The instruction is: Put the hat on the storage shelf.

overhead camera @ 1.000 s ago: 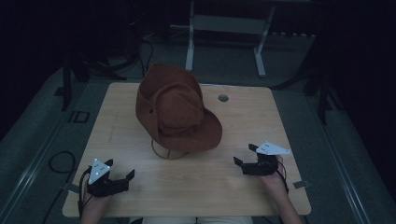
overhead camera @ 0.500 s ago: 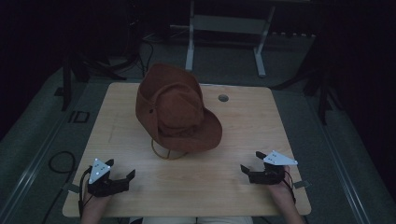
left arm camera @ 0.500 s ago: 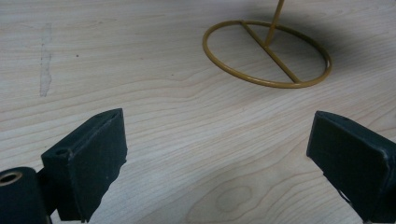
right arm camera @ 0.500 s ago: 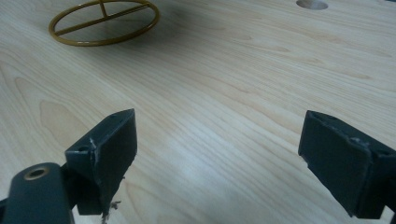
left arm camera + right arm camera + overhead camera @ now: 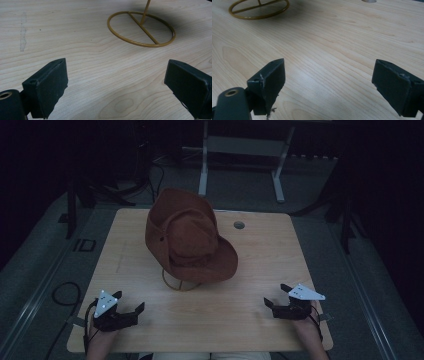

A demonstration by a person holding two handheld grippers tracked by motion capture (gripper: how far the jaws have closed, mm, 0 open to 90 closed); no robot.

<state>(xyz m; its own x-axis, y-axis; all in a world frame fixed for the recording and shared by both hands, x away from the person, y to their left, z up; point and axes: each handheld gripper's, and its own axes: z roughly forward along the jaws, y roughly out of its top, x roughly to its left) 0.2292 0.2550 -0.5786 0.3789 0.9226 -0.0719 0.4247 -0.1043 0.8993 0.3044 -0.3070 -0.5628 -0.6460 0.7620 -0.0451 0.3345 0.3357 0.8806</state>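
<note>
On a wooden table [image 5: 260,270] in a dark room, a hat [image 5: 187,237] sits untouched on its stand [image 5: 141,28], my grippers [image 5: 129,309] wide open and empty.

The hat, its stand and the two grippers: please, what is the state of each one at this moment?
Brown hat: sitting tilted on top of its stand, not held by either gripper.
Gold wire stand: upright, its ring base flat on the wooden table.
Left gripper: open, jaws wide apart, empty, low over the table's near left corner.
Right gripper: open, jaws wide apart, empty, near the table's right corner.
</note>
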